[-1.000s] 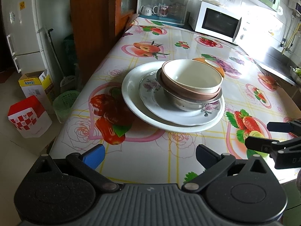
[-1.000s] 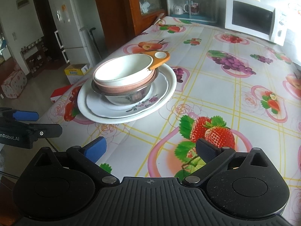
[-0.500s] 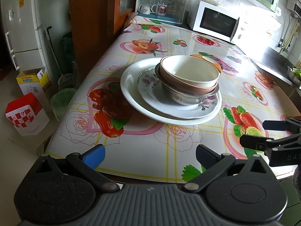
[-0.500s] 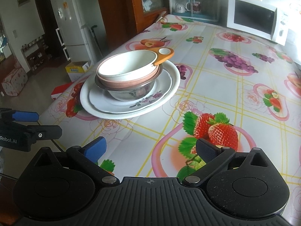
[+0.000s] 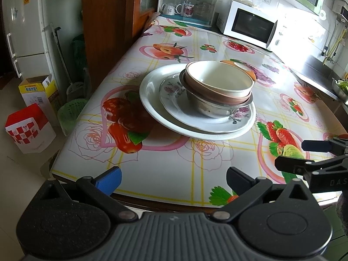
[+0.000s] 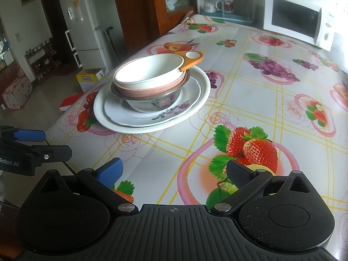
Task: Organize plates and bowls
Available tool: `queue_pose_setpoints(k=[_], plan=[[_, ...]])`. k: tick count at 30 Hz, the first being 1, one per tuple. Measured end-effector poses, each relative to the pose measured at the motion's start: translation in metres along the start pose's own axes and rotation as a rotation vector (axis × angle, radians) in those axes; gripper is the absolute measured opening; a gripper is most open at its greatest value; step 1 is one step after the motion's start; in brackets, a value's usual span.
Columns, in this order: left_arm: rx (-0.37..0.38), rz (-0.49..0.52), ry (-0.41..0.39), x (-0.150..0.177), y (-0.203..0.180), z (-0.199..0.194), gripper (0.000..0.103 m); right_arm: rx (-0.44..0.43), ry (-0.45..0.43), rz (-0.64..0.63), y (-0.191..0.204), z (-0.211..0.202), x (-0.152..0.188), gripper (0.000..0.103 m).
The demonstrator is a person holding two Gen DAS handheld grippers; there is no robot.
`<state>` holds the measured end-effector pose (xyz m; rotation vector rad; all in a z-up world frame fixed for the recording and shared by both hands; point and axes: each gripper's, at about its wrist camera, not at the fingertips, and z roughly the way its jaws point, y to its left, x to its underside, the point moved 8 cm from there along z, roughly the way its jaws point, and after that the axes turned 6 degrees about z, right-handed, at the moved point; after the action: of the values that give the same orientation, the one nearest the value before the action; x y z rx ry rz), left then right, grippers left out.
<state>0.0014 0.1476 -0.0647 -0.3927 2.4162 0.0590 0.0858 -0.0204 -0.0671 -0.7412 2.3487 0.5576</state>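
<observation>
With the left gripper (image 5: 173, 179) and right gripper (image 6: 173, 170) both spread wide and empty at the counter (image 6: 250, 91) edge, a careless grab could topple the stacked bowls (image 6: 150, 76) nested on two plates (image 6: 191, 104) mid-counter.

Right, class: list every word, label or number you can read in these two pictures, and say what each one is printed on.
"Robot.AI": on the left tongs, seen from the right wrist.
"DAS": on the right tongs, cut off at the picture's edge.
Yellow box: printed label, too blurred to read.
Red box: a letter among checks, unclear.
Fridge sticker: too small.
</observation>
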Motion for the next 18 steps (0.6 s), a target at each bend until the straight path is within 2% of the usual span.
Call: queue_pose_setpoints(k=[18], plan=[[0.0, -0.007, 0.004, 0.0028, 0.0017, -0.0001, 0.103, 0.003, 0.004, -0.019, 0.0009, 0.001, -0.0017, 0.102]])
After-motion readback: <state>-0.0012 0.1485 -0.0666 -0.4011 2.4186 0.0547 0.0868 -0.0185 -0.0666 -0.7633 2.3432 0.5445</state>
